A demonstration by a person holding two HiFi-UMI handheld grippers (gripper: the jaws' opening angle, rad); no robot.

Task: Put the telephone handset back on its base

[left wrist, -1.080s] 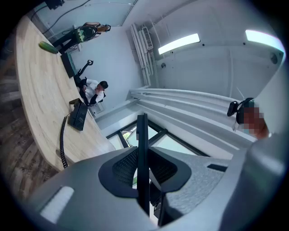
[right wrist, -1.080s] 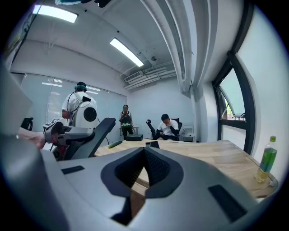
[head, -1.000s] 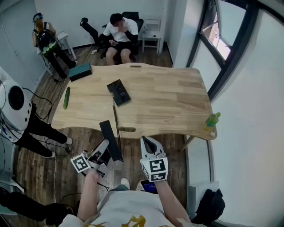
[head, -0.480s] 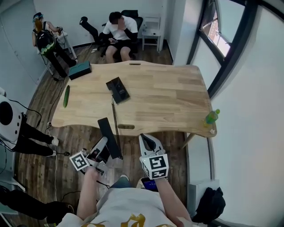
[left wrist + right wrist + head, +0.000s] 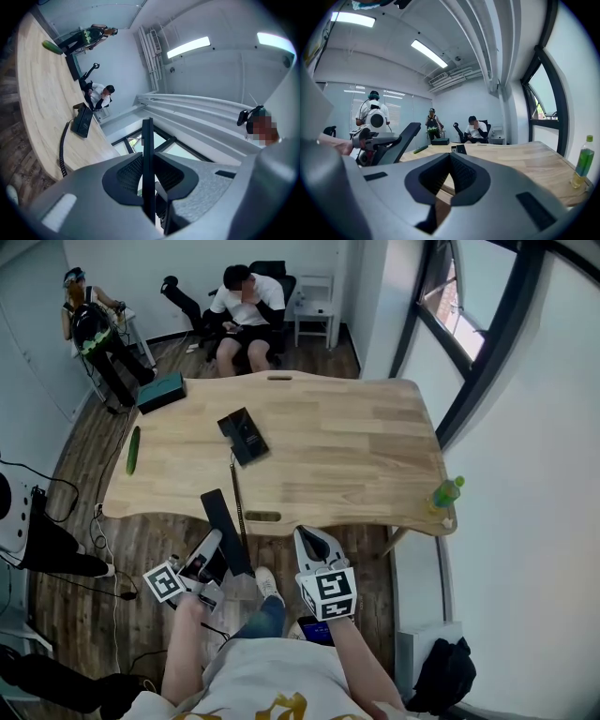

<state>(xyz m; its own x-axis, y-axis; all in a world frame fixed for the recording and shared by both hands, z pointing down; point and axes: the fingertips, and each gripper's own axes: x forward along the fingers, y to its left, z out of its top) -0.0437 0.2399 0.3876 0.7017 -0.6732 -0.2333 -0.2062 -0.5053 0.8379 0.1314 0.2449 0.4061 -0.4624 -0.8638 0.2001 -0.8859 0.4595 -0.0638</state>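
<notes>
The black telephone handset (image 5: 220,521) is off the table, just in front of its near edge, with my left gripper (image 5: 214,547) shut on its lower end. In the left gripper view the handset (image 5: 147,136) stands edge-on between the two pads. A coiled black cord (image 5: 235,488) runs from it across the table to the black base (image 5: 242,435), which lies left of the table's middle. My right gripper (image 5: 314,542) hovers to the right of the handset, shut, with nothing in it; its tips (image 5: 450,157) meet.
The wooden table (image 5: 356,446) also carries a green cucumber (image 5: 133,449) at its left edge, a dark box (image 5: 161,392) at the far left corner and a green bottle (image 5: 448,491) at the near right corner. A person (image 5: 246,306) sits beyond the table; another (image 5: 89,329) stands at far left.
Both grippers keep their places and the handset stays gripped. The head view has shifted slightly, and the person with white gear at the left has moved out towards the left edge.
</notes>
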